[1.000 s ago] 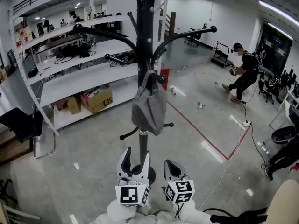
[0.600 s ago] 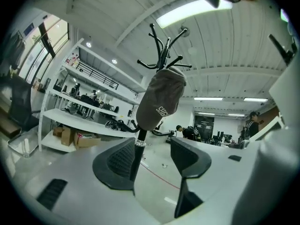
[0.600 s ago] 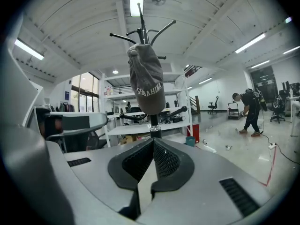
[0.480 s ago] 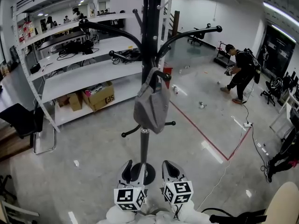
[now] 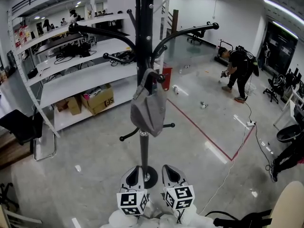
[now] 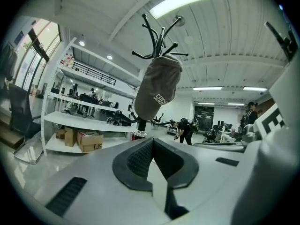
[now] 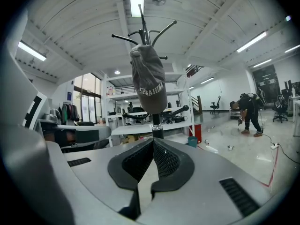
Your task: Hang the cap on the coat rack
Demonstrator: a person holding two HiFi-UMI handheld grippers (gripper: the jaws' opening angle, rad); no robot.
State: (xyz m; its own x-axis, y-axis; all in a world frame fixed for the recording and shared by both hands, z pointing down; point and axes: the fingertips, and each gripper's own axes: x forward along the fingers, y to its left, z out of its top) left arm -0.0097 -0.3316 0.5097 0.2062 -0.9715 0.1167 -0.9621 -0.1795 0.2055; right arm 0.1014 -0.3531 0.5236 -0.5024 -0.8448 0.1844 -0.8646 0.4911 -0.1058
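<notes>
Hanging step at its close. The grey fabric baseball cap [image 5: 148, 110] hung by its back strap from a short knob-ended peg of the black metal coat rack [image 5: 145, 37], ahead of and above both tools and well apart from them; neither tool touched it. The left gripper [image 6: 152, 141] pointed up at the cap's crown from below and to its left; its ribbed dark jaws were closing and met at the tips with nothing between them. The right gripper [image 7: 153, 142] lay just beside the left one and aimed up the same pole; its jaws likewise stood together, tip against tip, and empty. In the head view the rack's round base [image 5: 151, 175] lay just beyond the two sets of jaw tips, between them, with the pole rising straight ahead of the tools. Judged from this arrangement, the cap was already placed and let go, so the step in hand was the end of the release rather than any carrying or reaching; what remained appeared to be only a check that the cap sat securely on its peg. The next move would call for drawing both grippers back and down, clear of the pole and base, without nudging the rack; a knock there could swing the loosely hung cap off its peg.
</notes>
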